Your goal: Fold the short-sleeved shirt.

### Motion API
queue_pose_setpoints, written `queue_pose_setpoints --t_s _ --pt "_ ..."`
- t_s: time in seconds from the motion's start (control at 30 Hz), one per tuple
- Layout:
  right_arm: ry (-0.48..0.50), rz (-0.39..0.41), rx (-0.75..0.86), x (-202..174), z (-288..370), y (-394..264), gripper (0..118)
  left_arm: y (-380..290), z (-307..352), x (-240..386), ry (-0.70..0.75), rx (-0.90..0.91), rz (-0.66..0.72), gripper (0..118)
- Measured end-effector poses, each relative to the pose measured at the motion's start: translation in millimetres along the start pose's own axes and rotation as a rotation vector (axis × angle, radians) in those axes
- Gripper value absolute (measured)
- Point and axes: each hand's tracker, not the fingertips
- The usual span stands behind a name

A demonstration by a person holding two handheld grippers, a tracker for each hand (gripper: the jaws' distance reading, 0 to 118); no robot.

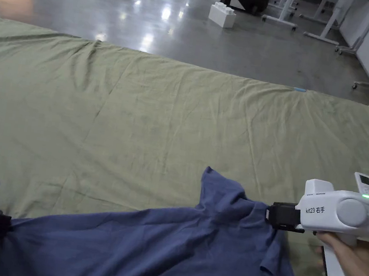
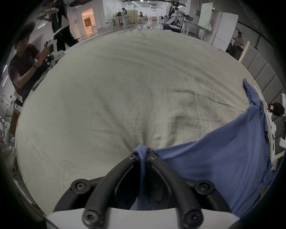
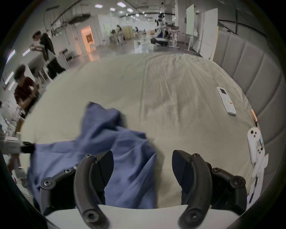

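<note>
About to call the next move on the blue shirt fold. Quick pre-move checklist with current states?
1. Left tool clamped on the shirt: ok, blue cloth is bunched between its closed jaws.
2. Right tool gripping the shirt: not ok, its jaws stand open, with cloth lying by one jaw only.
3. Shirt spread flat: not ok, rumpled, one corner peaked up.
4. Bed sheet ahead free for laying out: ok.
5. Remote away from the shirt: ok, off toward the headboard side.
6. Which shirt parts are held: cannot tell.
</note>
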Motion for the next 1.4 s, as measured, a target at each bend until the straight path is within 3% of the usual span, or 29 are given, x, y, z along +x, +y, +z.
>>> queue_pose_setpoints --t_s 0.07,0.1,0.13,0.2,0.23,0.27,0.4,0.5,0.63,0.77,0.87,1.0,1.07,1.3,1.33,1.37,1.4 --pt "0.002 -0.010 -0.065 3.9 -31.8 -1.8 81 2.0 -1.4 -2.6 -0.010 0.000 0.018 8" --pt "0.024 -0.028 -0.095 5.0 -42.6 -4.6 76 2.3 -1.3 -2.8 -0.010 -0.001 0.040 8" --pt "0.033 -0.055 -0.127 5.0 -49.3 -10.6 63 3.0 -1.3 -0.9 -0.006 -0.002 0.040 8" --pt "0.008 -0.025 -0.057 3.8 -37.8 -11.5 57 4.5 -4.2 1.3 0.013 -0.001 -0.002 8" --pt "0.010 -0.026 -0.041 5.6 -32.3 -11.7 38 4.2 -3.2 3.1 0.020 0.002 -0.020 8" --pt "0.032 -0.019 -0.023 2.8 -23.2 -12.4 1 4.2 -0.8 3.1 0.021 0.004 -0.030 8" --pt "0.112 -0.042 0.091 4.2 29.5 -24.3 1 0.8 34.6 -10.7 -0.037 0.108 0.097 8" --pt "0.127 -0.024 0.201 4.8 95.0 -46.3 1 -7.2 92.4 -20.4 -0.112 0.286 0.036 8" --pt "0.143 -0.059 0.355 -0.7 191.6 -95.4 1 -41.4 168.6 -37.8 -0.185 0.426 0.040 8" --pt "0.141 -0.155 0.428 10.1 262.9 -175.7 1 -100.8 213.9 -62.0 -0.252 0.480 0.065 8" --pt "0.131 -0.234 0.401 17.5 276.4 -237.1 1 -147.6 214.3 -73.6 -0.317 0.451 0.139 8" --pt "0.106 -0.266 0.312 10.2 256.8 -301.0 1 -193.1 181.8 -68.7 -0.321 0.377 0.166 8" --pt "0.118 -0.322 0.262 13.5 235.6 -319.2 1 -207.8 160.5 -66.2 -0.327 0.350 0.158 8" --pt "0.094 -0.362 0.249 17.9 214.8 -348.7 2 -231.4 134.0 -76.9 -0.333 0.308 0.198 10" --pt "0.091 -0.340 0.260 14.0 215.7 -350.5 9 -230.9 132.1 -76.5 -0.321 0.299 0.180 22" --pt "0.090 -0.322 0.253 11.3 215.6 -348.5 42 -232.2 133.5 -74.7 -0.271 0.277 0.144 52" --pt "0.073 -0.298 0.237 9.3 216.9 -346.0 73 -230.7 135.4 -73.4 -0.204 0.274 0.113 74"
